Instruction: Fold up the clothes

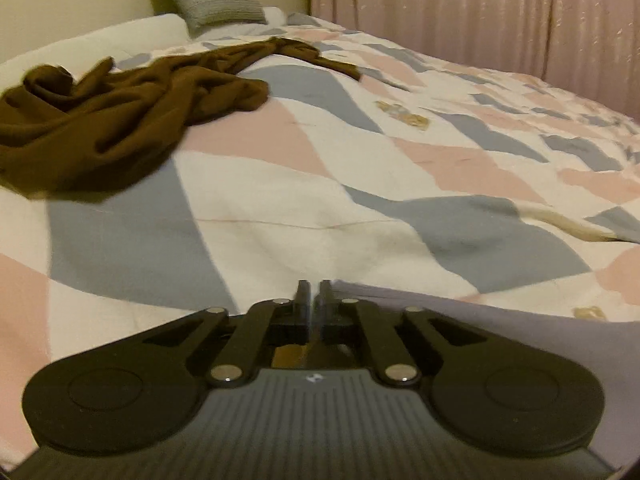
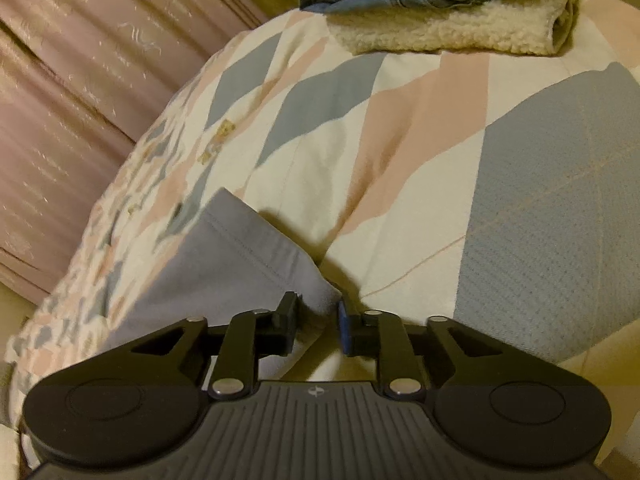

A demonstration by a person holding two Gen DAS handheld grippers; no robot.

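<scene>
Pinched at lower centre of the left wrist view: an edge of the flat lavender-grey cotton garment [image 1: 500, 344], left hand-held gripper [image 1: 314, 294] nearly closed on it above the pink, grey and white patchwork quilt [image 1: 280, 208]. Right hand-held gripper [image 2: 318, 312] narrowly parted around the hemmed corner [image 2: 224, 264], clamp uncertain. Best kept taut, both corners level, before folding over. Crumpled brown knit garment [image 1: 120, 112] waiting upper left.
</scene>
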